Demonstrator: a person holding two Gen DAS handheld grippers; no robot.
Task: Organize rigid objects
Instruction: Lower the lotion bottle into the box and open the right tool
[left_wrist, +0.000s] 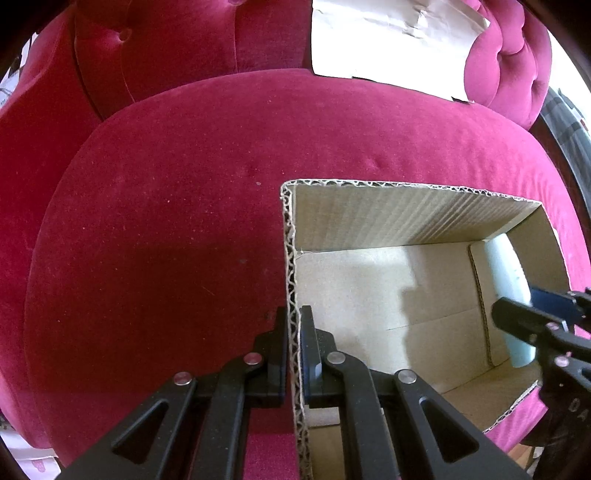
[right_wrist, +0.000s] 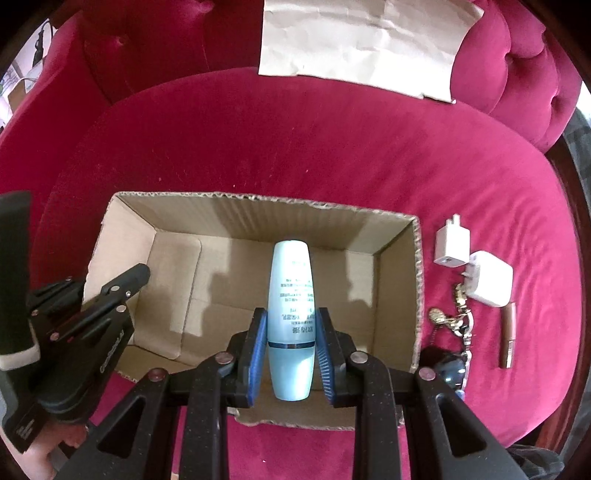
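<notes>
An open cardboard box (right_wrist: 325, 218) sits on a crimson velvet seat (right_wrist: 295, 140). My right gripper (right_wrist: 291, 317) is shut on a pale blue bottle (right_wrist: 291, 295) and holds it over the inside of the box. My left gripper (left_wrist: 293, 317) is shut on the box's left wall (left_wrist: 291, 277), one finger on each side. In the left wrist view the bottle (left_wrist: 508, 273) and the right gripper (left_wrist: 535, 317) show at the box's right end. In the right wrist view the left gripper (right_wrist: 122, 288) is at the box's left wall.
To the right of the box lie two white chargers (right_wrist: 452, 243) (right_wrist: 491, 277), a gold keychain (right_wrist: 454, 317), a brown lipstick tube (right_wrist: 508, 334) and dark sunglasses (right_wrist: 448, 369). A sheet of brown paper (right_wrist: 362, 40) leans on the sofa back.
</notes>
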